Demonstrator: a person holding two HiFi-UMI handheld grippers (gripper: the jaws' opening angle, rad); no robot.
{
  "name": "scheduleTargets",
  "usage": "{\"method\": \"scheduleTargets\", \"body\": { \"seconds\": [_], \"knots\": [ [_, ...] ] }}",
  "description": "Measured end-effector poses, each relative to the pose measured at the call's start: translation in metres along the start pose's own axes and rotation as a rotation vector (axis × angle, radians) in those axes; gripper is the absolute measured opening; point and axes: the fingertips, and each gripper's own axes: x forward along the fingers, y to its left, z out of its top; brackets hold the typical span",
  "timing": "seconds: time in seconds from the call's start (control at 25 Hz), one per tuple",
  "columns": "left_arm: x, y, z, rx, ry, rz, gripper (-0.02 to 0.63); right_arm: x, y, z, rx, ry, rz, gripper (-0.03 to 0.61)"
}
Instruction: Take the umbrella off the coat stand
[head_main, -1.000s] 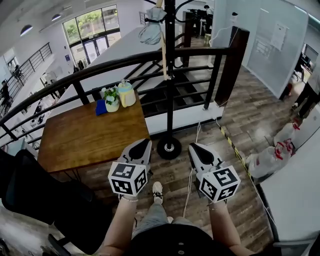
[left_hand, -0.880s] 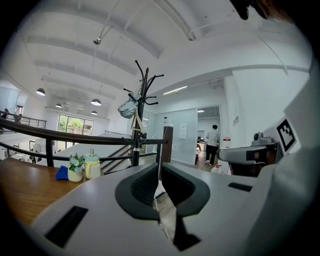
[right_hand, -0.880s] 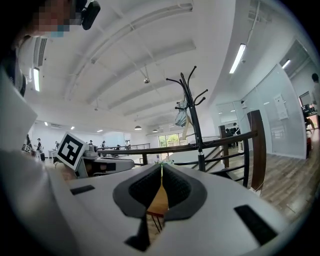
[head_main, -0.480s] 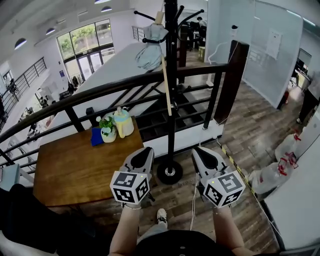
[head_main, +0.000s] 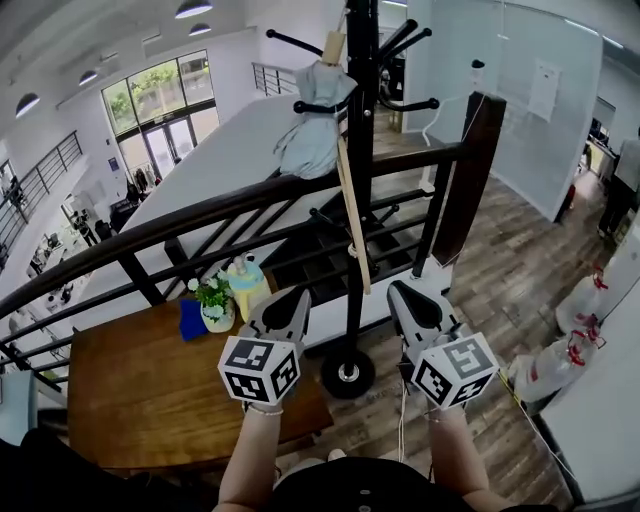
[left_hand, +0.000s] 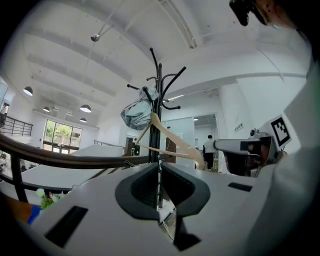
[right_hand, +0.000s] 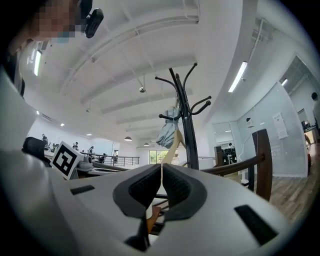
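Wooden table (head_main: 140, 400) is sitting left of the coat stand (head_main: 364, 150), with a potted plant (head_main: 214, 303) and a jug (head_main: 250, 284) standing on its far edge. Left gripper (head_main: 288, 298) is hovering just left of the stand's pole, low down, jaws clenched together on nothing. Grey folded umbrella (head_main: 312, 130) is hanging from a left-side hook high on the stand, well above both grippers. Wooden hanger (head_main: 345, 180) is dangling along the pole. Right gripper (head_main: 405, 295) is hovering just right of the pole, jaws clenched, empty.
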Motion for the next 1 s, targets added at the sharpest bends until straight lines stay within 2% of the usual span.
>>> {"method": "scheduleTargets", "body": {
  "seconds": [0.2, 0.28, 0.64, 0.8, 1.0],
  "knots": [
    [0.026, 0.024, -0.007, -0.003, 0.021, -0.039, 0.029, 0.027, -0.013, 0.001, 0.021, -0.060, -0.056, 0.032],
    [0.032, 0.030, -0.010, -0.013, 0.028, -0.048, 0.029, 0.034, -0.017, -0.002, 0.024, -0.054, -0.068, 0.032],
    [0.055, 0.050, -0.002, -0.031, 0.007, -0.053, 0.029, 0.059, -0.030, 0.006, -0.003, -0.042, -0.055, 0.032],
    [0.064, 0.060, 0.021, 0.001, -0.031, -0.040, 0.029, 0.076, -0.036, 0.020, -0.022, -0.063, -0.022, 0.032],
    [0.073, 0.072, 0.067, 0.050, -0.116, -0.025, 0.029, 0.101, -0.047, 0.038, -0.036, -0.086, 0.027, 0.032]
  ]
}}
